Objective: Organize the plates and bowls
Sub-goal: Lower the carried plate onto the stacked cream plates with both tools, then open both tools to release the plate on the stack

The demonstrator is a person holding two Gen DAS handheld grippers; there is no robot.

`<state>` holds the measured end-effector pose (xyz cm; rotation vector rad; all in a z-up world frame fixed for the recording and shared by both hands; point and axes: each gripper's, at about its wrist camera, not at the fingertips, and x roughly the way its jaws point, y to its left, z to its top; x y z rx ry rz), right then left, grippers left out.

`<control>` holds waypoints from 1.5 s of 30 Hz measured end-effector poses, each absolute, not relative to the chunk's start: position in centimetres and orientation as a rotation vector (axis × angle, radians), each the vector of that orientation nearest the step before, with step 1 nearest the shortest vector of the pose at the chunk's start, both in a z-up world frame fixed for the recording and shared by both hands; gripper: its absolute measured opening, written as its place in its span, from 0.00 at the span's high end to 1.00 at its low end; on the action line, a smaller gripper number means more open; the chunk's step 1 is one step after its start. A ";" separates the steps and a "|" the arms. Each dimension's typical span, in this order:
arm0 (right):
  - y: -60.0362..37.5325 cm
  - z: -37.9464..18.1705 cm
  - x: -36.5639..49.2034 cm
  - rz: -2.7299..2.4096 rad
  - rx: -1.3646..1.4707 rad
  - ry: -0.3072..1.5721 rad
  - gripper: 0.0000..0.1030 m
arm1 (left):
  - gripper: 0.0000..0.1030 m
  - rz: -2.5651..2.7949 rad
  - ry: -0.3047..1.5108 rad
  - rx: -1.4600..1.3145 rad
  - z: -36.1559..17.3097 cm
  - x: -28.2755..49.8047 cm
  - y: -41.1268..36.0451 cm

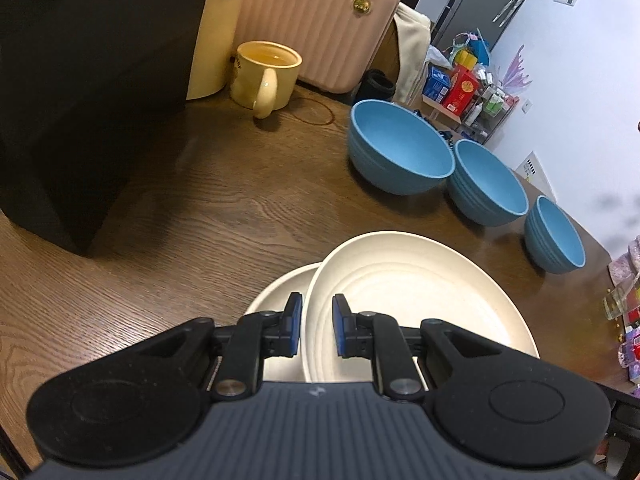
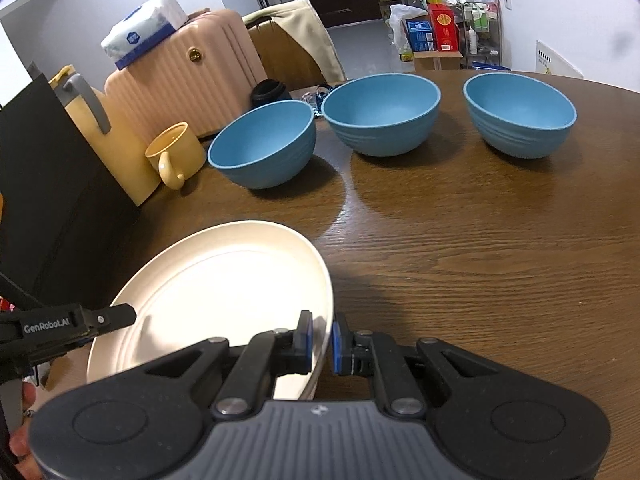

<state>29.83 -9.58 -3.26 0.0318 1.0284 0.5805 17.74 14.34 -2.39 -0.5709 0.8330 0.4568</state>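
Both tongs, left and right, are clamped on opposite rims of the plate; I'd keep it level, centred over the lower plate, then set it down

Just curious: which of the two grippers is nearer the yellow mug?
Left. The left gripper holds the cream plate's edge on the yellow mug's side; the right gripper grips the opposite edge, farther off.
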 end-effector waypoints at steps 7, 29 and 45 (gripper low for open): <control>-7.9 -4.4 29.4 0.558 0.012 1.023 0.90 | 0.84 0.444 0.866 -0.532 -3.5 18.2 15.4; -4.3 -6.5 25.7 0.505 -0.203 0.900 0.86 | 0.84 0.392 0.953 -0.371 -6.0 17.6 15.3; -2.7 -7.0 24.3 0.455 -0.291 0.837 0.86 | 0.84 0.382 1.011 -0.257 -6.4 18.3 14.7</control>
